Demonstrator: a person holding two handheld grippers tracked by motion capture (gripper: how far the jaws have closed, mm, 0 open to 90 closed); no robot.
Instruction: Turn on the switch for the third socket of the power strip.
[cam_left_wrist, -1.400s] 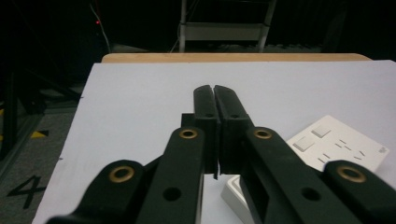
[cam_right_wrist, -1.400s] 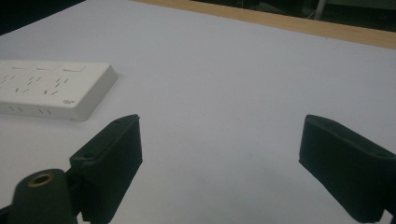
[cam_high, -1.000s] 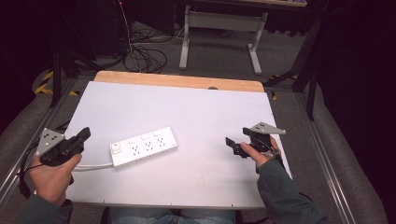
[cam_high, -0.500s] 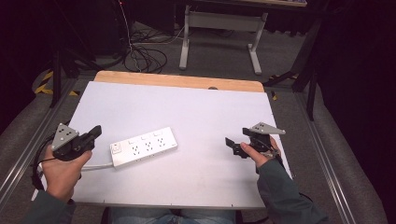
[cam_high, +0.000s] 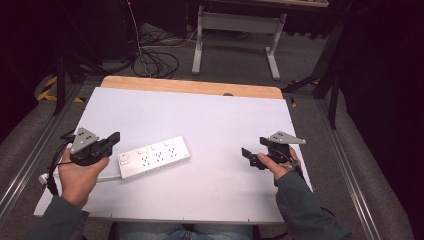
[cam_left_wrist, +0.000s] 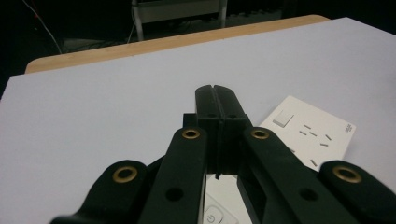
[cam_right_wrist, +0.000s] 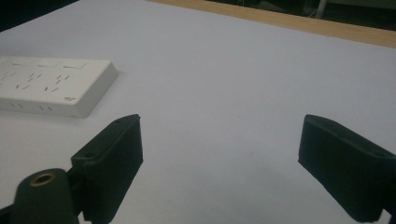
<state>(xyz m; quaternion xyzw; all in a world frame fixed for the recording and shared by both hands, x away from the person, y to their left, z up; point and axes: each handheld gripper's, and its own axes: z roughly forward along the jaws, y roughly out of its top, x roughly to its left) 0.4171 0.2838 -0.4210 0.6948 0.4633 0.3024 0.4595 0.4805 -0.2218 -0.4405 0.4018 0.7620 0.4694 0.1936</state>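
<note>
The white power strip (cam_high: 154, 157) is lying flat on the desk (cam_high: 210, 120), left of centre in the high view, angled so its switch end is pointing toward the lower left of the frame and its far end toward the centre. A white cord is running off that switch end toward the desk's left edge.

You are holding your left tool (cam_high: 114, 140) just beside the strip's switch end, at the left of the high view, with its grey plate on top and its cable looping around your wrist. In the left gripper view its jaws are pressed together with nothing between them, and the left tool (cam_left_wrist: 216, 100) is hovering over the strip (cam_left_wrist: 308, 130), whose rocker switch is showing just right of the tips.

You are holding your right tool (cam_high: 246, 152) at the right of the high view, well apart from the strip, pointing left toward it. In the right gripper view its jaws are spread wide over bare white desk, the right tool (cam_right_wrist: 219, 154) gripping nothing, and the strip (cam_right_wrist: 51, 88) is lying at the upper left of that frame.
</note>
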